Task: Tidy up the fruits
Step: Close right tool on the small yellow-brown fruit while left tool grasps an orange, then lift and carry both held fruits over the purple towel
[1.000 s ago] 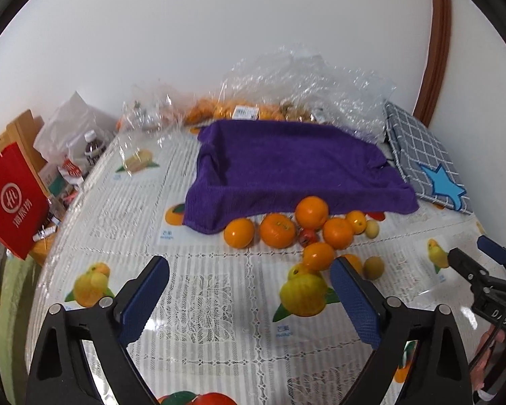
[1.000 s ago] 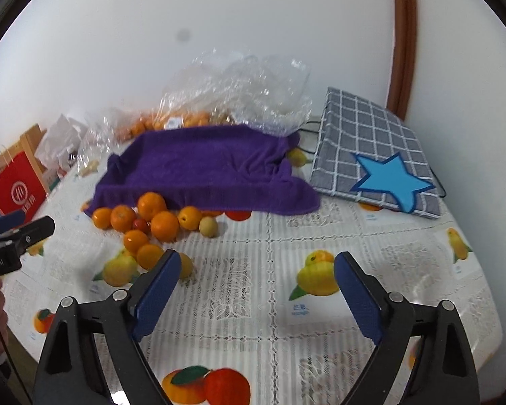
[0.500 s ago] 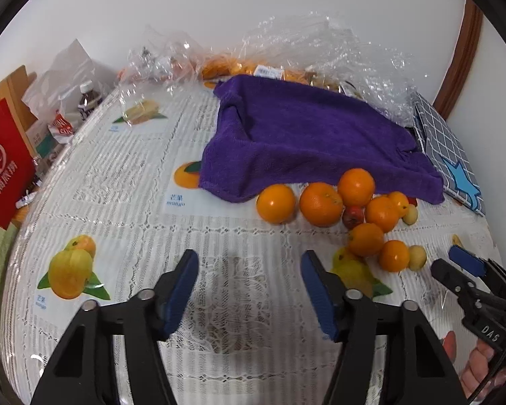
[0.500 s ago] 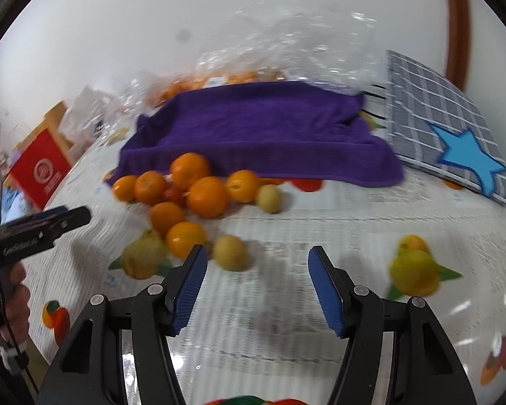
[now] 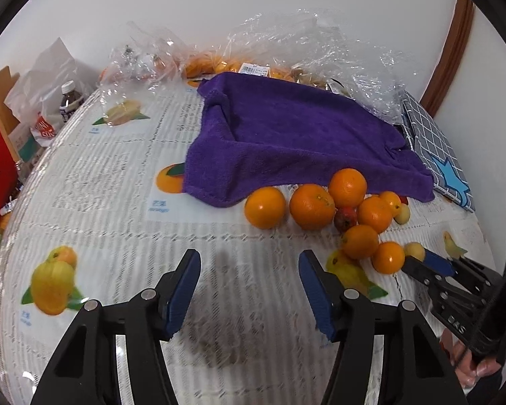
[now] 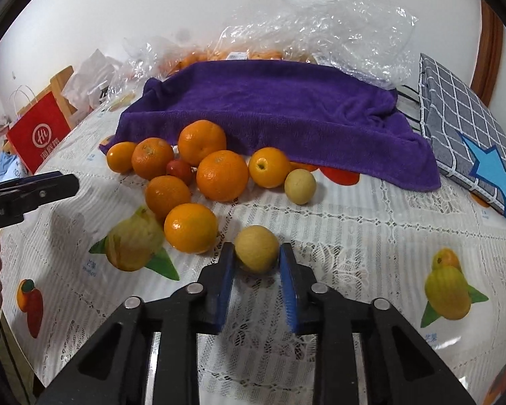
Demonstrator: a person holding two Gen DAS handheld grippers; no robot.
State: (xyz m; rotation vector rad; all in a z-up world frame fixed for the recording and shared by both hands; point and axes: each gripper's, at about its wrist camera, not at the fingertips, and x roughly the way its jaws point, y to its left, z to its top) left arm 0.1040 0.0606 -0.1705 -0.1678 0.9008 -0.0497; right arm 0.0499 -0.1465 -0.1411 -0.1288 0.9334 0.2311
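Observation:
Several oranges (image 6: 222, 175) (image 5: 312, 206), a small red fruit (image 6: 178, 168) and a pale yellow fruit (image 6: 300, 182) lie in a heap on the lace tablecloth (image 6: 354, 236), in front of a purple towel (image 6: 270, 108) (image 5: 297, 135). My right gripper (image 6: 256, 249) is shut on another small yellow fruit (image 6: 256, 244) (image 5: 414, 251), which rests on the cloth at the near edge of the heap. The left gripper (image 5: 249, 256) hangs open and about half-wide over bare cloth, left of the heap, with nothing between its fingers. In the right wrist view it enters from the left edge (image 6: 67, 182).
A grey checked cushion with a blue star (image 6: 465, 128) lies right of the towel. Crumpled clear plastic bags (image 6: 320, 17) with more oranges sit behind the towel. A red paper bag (image 6: 38, 138), a bottle (image 5: 69, 99) and white bags crowd the left edge. Fruit pictures are printed on the cloth.
Both grippers came down closer to the table. The left jaws narrowed to about half. The right jaws closed onto the small yellow fruit.

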